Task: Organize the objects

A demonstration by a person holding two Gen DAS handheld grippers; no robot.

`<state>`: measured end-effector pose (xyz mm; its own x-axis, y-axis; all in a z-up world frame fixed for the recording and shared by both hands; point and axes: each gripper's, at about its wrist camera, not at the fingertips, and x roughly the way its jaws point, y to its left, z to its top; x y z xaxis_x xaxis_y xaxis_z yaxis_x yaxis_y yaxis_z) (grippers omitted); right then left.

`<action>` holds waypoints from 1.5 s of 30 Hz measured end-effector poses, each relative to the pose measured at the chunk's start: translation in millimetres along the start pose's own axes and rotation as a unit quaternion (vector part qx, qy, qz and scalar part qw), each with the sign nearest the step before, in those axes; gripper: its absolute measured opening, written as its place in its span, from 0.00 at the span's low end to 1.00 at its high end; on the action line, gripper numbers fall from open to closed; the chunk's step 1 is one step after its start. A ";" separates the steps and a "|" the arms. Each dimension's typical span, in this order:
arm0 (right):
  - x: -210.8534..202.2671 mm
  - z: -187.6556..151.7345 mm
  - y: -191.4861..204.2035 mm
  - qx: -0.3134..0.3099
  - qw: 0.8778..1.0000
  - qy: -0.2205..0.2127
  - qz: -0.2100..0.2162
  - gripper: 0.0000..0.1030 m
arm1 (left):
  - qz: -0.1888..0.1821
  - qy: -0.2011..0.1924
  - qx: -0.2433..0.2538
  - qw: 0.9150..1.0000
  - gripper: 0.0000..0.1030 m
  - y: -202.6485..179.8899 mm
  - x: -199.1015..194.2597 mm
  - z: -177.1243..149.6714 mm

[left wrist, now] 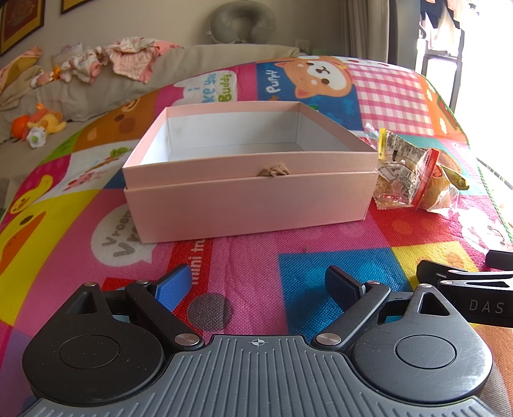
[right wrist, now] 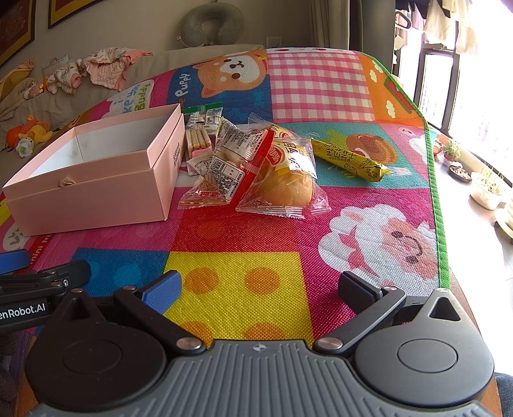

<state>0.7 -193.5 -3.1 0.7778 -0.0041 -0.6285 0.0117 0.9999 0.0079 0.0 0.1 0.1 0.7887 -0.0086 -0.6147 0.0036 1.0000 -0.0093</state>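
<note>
Both tongs hang low over the colourful play mat (right wrist: 237,288), side by side, and neither holds anything. The left tongs (left wrist: 258,287) are spread wide, blue pad on one finger, black on the other, with bare mat between them. The right tongs (right wrist: 259,290) are just as wide apart, over a yellow square with orange dots.

Straight ahead of the left tongs sits the pink box (left wrist: 250,189), lidless, its white inside showing nothing in it, nested in what looks like its own lid as a base. A small knotted tab sticks out of its front wall.

Just beside the box's right wall, seen from the right wrist view, lies the heap of snacks. A packet of pale wafer sticks (right wrist: 198,134) lies nearest the box, touching or nearly touching it. Against that leans a clear packet with printed labels (right wrist: 224,163), and overlapping it on the far side is a wrapped bun (right wrist: 288,179) with a red strip on its wrapper. A long yellow snack bar (right wrist: 349,158) lies slightly apart, further right.

Nothing stands between the right tongs and the snacks, only open mat. Behind the mat runs a beige sofa (left wrist: 96,93) strewn with baby clothes (left wrist: 125,59) and a plush toy (left wrist: 41,123); a grey neck pillow (right wrist: 211,22) sits on the backrest. Potted plants (right wrist: 484,189) line the bright window on the right.
</note>
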 end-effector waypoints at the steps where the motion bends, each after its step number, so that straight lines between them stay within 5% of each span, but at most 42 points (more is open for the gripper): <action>1: 0.1 0.0 0.0 0.000 1.000 0.000 0.000 1.00 | 0.000 0.000 0.000 1.000 0.92 0.0 0.0 0.0; 33: 3.1 2.5 0.2 0.007 1.000 -0.001 -0.004 1.00 | -0.001 0.001 0.003 1.000 0.93 -0.2 0.5 -1.3; 45: 4.0 12.6 -3.7 -0.023 0.998 0.045 0.021 1.00 | 0.002 0.000 0.009 1.000 0.93 -1.7 0.0 -2.3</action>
<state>11.6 -197.3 4.2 0.7168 0.0378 -0.6962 -0.0503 0.9987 0.0024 -1.4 -1.6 -1.7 0.7882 -0.0045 -0.6154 0.0116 0.9999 0.0075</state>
